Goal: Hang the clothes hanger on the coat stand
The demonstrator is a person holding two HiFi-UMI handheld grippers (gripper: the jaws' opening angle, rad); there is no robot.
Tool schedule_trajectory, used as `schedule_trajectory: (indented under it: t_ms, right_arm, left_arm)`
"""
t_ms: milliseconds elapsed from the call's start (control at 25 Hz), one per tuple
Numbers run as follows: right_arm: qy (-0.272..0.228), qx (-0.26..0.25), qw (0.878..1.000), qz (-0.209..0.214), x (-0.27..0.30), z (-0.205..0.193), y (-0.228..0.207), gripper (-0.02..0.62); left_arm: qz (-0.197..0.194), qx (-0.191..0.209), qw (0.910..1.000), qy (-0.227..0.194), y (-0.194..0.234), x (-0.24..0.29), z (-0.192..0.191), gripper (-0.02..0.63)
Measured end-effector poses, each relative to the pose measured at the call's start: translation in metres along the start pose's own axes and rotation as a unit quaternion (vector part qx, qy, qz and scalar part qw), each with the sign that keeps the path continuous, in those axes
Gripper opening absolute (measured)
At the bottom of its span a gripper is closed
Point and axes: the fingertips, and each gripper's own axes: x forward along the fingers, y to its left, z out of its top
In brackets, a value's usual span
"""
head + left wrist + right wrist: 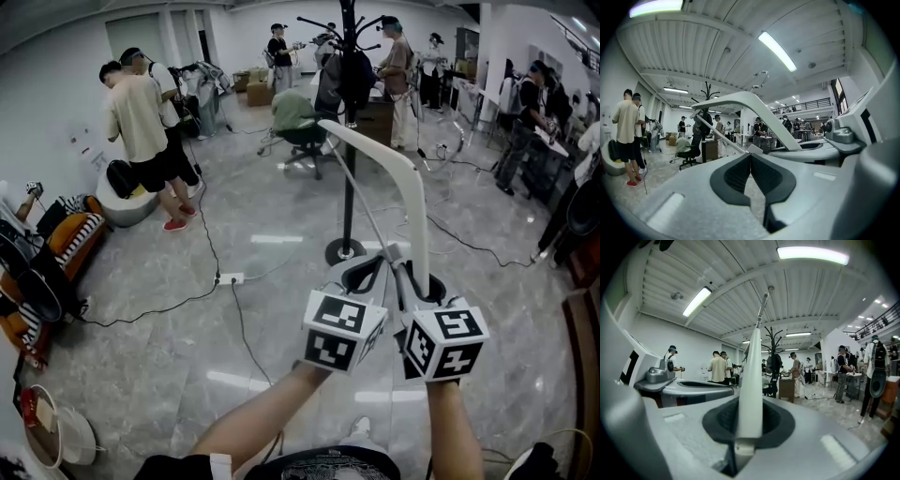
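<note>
Hanger (413, 187) first: white, raised in front of me. Its broad arm climbs from my right gripper (418, 281) and curves over toward 11 o'clock, and its thin crossbar (361, 197) slants back down to my left gripper (371, 267).

In the right gripper view the fingers are clamped narrow on the hanger's (751, 394) arm. The white strip stands straight up between the dark pads of the right gripper (750, 427), and its wire hook (761, 310) points at the ceiling.

In the left gripper view the left gripper's (750, 157) pads come together at the tips in a tight pinch, right on the end of the crossbar (723, 135). The hanger's (754, 105) arm arches overhead toward 1 o'clock. The two grippers sit side by side, nearly touching, with the marker cubes toward me.

Coat stand (348, 187) is at 12 o'clock beyond the hanger and apart from it. It is a black pole on a round base, with dark jackets (342, 80) draped near the top. I see it at 11 o'clock in the left gripper view (708, 89) and just right of the hanger in the right gripper view (773, 336).

An office chair (302, 136) stands beside the pole at 11 o'clock. A person in a beige shirt (141, 122) stands at 10 o'clock, well apart. A power strip (231, 278) lies on the floor at 9 o'clock.
</note>
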Motion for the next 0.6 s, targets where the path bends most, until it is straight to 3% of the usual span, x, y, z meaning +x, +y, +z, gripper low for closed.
schedule_trajectory:
  t_ms: [600]
  right_arm:
    - [0.001, 0.0, 0.999, 0.037, 0.072, 0.014, -0.146, 0.049]
  left_arm:
    - [0.034, -0.006, 0.9993, 0.012, -0.009, 0.157, 0.016, 0.006]
